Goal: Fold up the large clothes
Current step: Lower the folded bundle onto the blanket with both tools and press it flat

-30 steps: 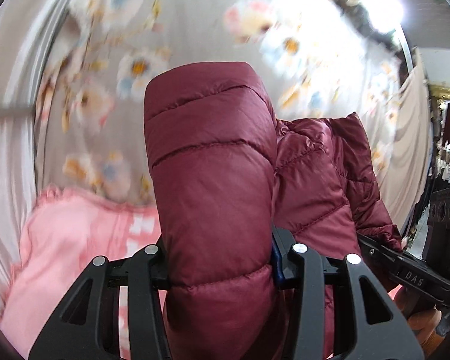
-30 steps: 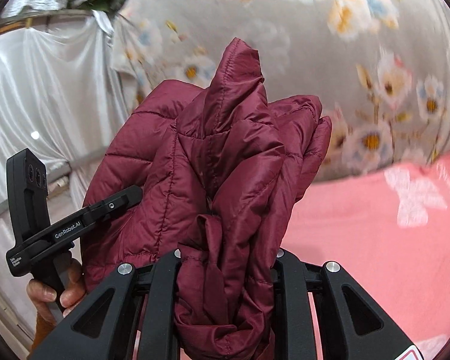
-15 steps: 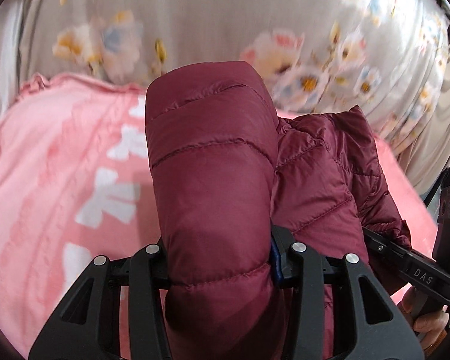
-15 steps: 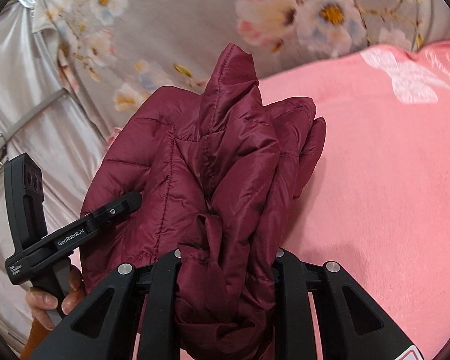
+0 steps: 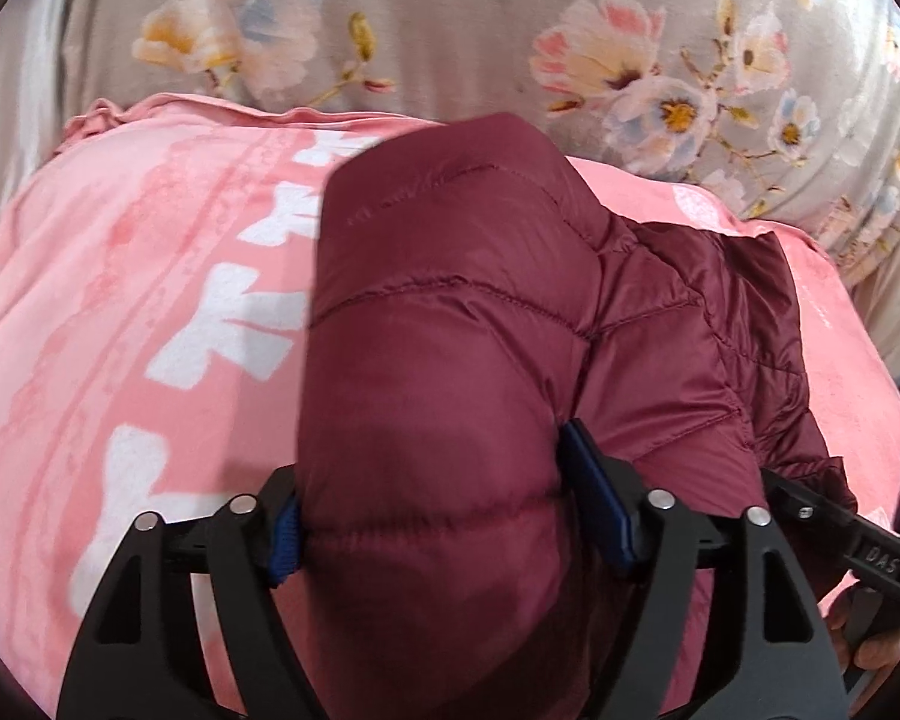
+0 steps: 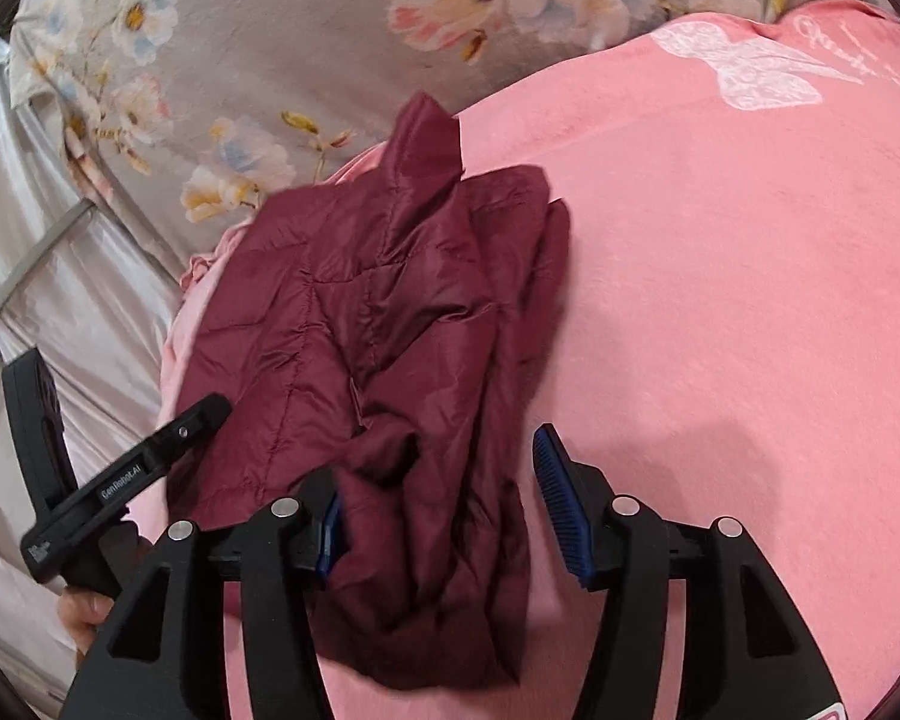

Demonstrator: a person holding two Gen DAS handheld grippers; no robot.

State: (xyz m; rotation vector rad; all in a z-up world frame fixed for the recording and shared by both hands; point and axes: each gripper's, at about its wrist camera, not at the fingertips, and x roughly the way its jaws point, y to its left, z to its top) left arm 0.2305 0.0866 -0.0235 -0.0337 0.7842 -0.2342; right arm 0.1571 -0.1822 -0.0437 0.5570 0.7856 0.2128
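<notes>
A bedroom: pink blanket (image 6: 720, 276) over a floral bedsheet (image 5: 462, 30).

Both views are evenly and softly lit, bright enough to show colour everywhere, with no hard glare. Light seems to fall from above: the maroon jacket (image 5: 450, 372) casts a faint shadow to its left on the pink blanket (image 5: 120, 300), and the right gripper (image 6: 444, 516) leaves a soft dark patch on the blanket by its right finger. The jacket's shiny fabric carries a dull sheen. Motion blur smears the jacket's upper edge in both views and softens the floral sheet (image 6: 258, 18). The fisheye lens bends straight lines toward the rim, where a black border closes each frame.
</notes>
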